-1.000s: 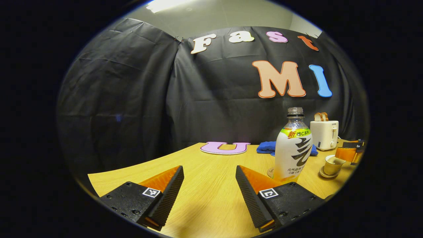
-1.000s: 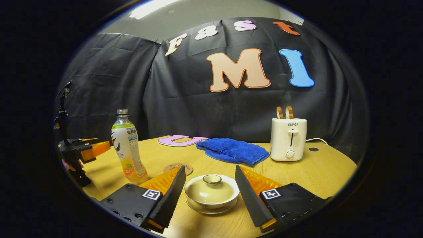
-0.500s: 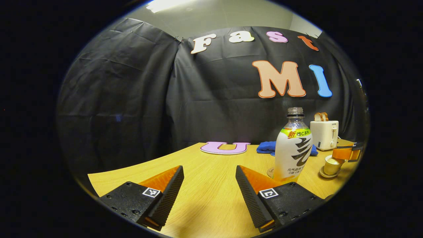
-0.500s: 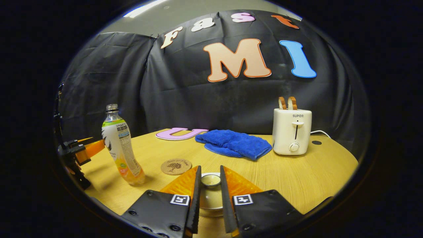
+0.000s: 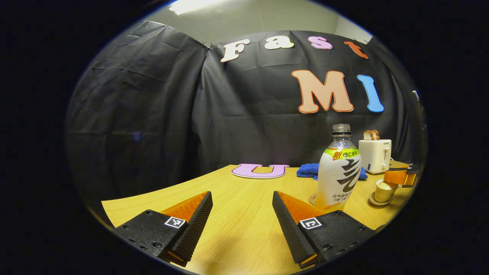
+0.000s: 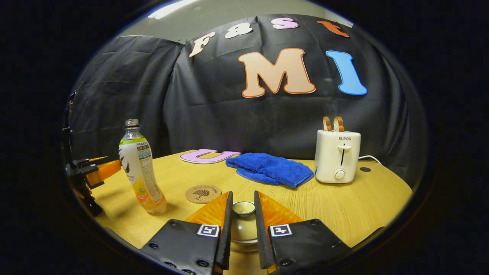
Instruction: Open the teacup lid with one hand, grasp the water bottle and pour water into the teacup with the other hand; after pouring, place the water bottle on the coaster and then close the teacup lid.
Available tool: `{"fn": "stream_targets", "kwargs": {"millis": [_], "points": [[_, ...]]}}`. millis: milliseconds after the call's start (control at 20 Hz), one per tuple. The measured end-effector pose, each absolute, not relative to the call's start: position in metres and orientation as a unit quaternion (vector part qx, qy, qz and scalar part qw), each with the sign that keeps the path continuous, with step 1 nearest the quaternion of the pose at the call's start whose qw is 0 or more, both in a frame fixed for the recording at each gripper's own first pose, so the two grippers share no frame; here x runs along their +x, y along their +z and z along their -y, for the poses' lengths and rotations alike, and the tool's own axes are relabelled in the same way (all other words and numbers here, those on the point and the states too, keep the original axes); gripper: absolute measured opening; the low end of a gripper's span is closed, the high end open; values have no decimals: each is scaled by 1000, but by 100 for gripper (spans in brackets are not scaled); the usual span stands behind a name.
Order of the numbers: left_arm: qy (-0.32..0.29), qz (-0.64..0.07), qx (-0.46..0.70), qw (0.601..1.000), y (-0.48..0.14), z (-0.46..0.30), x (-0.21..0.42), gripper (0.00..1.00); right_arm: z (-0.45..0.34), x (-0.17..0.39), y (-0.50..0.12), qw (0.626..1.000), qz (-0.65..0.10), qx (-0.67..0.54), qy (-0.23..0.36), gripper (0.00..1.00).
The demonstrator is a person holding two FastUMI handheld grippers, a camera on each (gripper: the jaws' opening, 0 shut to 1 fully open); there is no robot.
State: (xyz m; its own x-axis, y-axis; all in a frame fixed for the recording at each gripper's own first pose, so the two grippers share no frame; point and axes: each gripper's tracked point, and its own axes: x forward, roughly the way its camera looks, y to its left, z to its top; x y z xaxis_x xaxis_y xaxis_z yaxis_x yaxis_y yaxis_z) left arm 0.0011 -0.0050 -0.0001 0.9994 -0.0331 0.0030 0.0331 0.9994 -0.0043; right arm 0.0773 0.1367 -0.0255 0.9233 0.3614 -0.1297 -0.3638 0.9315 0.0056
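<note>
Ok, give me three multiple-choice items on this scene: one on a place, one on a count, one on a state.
1. Where is the coaster?
A. under the toaster
B. on the table between bottle and cloth
C. on the cup

2. How many slices stand in the toaster?
A. none
B. two
C. four

3. How does the right gripper stand?
A. closed on the lid knob
B. wide open above the bottle
C. holding the cloth

Answers: 1 B, it lies bare on the table right of the bottle, before the cloth. 2 B, two tops stick out. 3 A, both fingers press the lid knob.
</note>
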Motion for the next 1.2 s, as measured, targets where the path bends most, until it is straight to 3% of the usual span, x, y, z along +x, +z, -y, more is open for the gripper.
{"fn": "stream_targets", "kwargs": {"millis": [400, 1200], "points": [[-60, 3, -3, 998, 1, 22, 1, 92, -129, 70, -16, 985, -31, -1, 171, 34], [-297, 10, -6, 955, 3, 93, -32, 91, -56, 34, -4, 996, -4, 2, 88, 34]]}}
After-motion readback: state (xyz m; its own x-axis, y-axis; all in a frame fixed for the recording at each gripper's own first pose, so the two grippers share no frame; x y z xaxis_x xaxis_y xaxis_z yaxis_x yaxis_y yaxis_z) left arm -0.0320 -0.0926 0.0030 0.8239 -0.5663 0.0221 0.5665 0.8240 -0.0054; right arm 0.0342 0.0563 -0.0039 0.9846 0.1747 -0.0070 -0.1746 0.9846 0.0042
